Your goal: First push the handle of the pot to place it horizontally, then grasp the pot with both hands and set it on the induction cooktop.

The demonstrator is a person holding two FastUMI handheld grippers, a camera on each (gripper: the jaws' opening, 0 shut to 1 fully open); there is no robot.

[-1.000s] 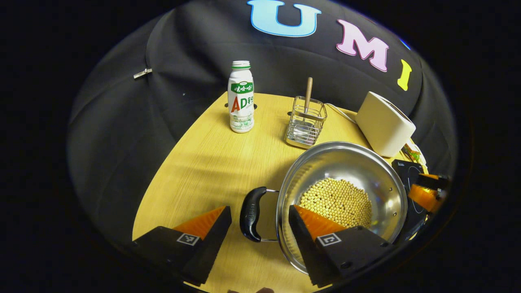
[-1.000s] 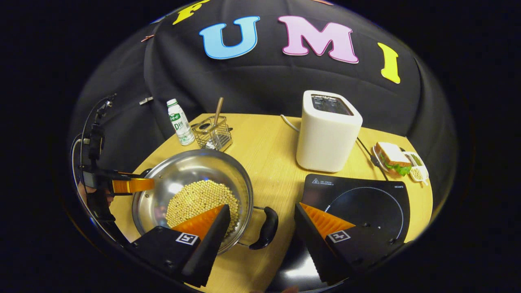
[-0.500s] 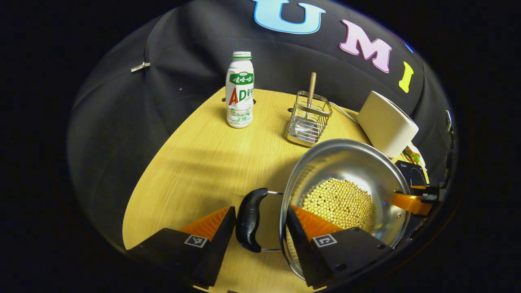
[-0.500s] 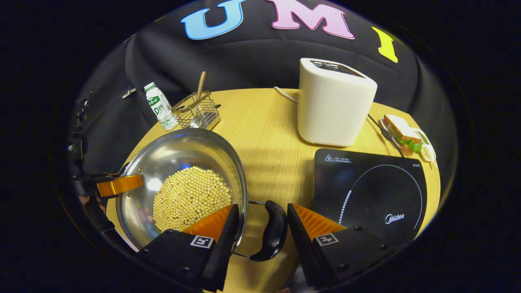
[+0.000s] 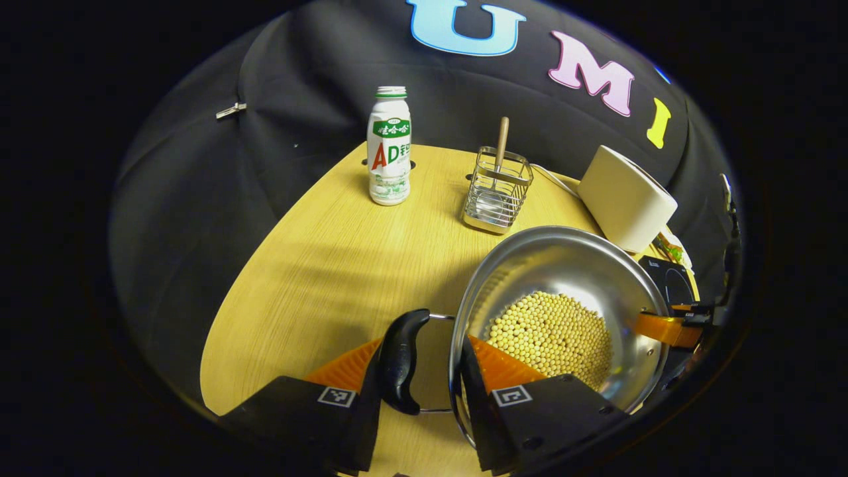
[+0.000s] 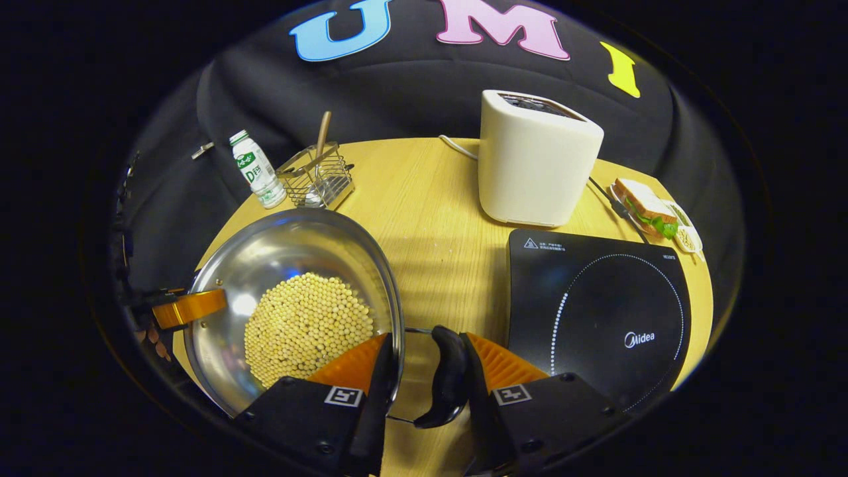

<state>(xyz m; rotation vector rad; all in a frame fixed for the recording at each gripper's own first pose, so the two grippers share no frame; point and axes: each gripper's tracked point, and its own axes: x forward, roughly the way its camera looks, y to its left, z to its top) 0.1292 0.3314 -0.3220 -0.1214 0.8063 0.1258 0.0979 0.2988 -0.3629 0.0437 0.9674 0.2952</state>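
On the round wooden table we see the flat glassy induction cooktop beside our shiny steel pot, heaped with small round soybeans. Our left gripper and right gripper each straddle a curved black handle, nearly closed, one finger inside the rim.

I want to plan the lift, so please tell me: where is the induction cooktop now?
In the right gripper view, the induction cooktop lies on the table, right of the pot and just in front of the toaster.

Both hand-held grippers narrower around pot handles.
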